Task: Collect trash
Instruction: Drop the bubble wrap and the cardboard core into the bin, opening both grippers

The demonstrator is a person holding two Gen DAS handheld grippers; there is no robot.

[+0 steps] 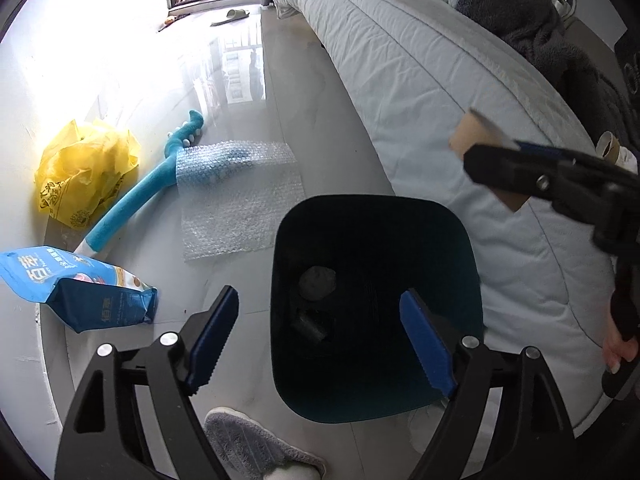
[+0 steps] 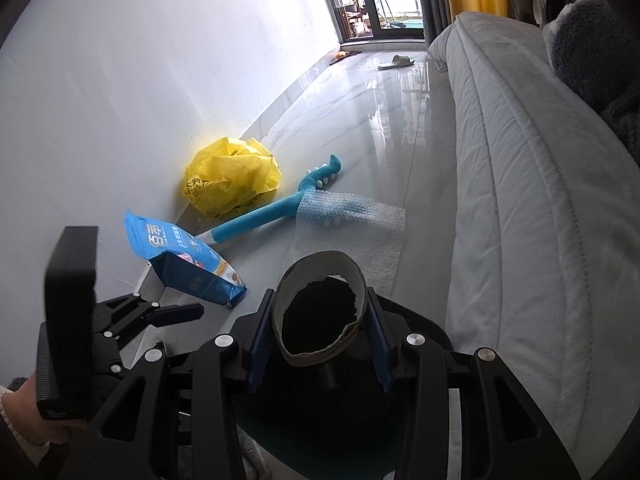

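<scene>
Above the bin [image 1: 376, 308], the right gripper [image 2: 320, 316] holds a cardboard tube [image 2: 318, 308], its jaws pressing the tube's sides so the torn open end faces the camera. In the left wrist view the tube [image 1: 486, 156] hangs beyond the bin's far rim, over the edge of the bed [image 1: 440, 100], not yet squarely over the opening. The bin is dark teal and stands on the floor [image 1: 248, 92] beside the bed, with a grey wad and another dark item already at its bottom.

The risk, as I judge it: letting go from here could drop the tube on the rim or the bed, since it sits off-centre. The thin tube may also crush or slip if the squeeze changes.

The right gripper reaches in from the bed side, angled toward the bin. The left gripper [image 1: 320, 340] hovers low over the near rim, jaws wide and empty, pointing down into the bin.

Further out on the floor lie bubble wrap [image 1: 240, 200], a blue toy [image 1: 160, 184], a blue bag [image 1: 80, 284] and a yellow bag [image 1: 84, 168] by the wall, still to collect.
</scene>
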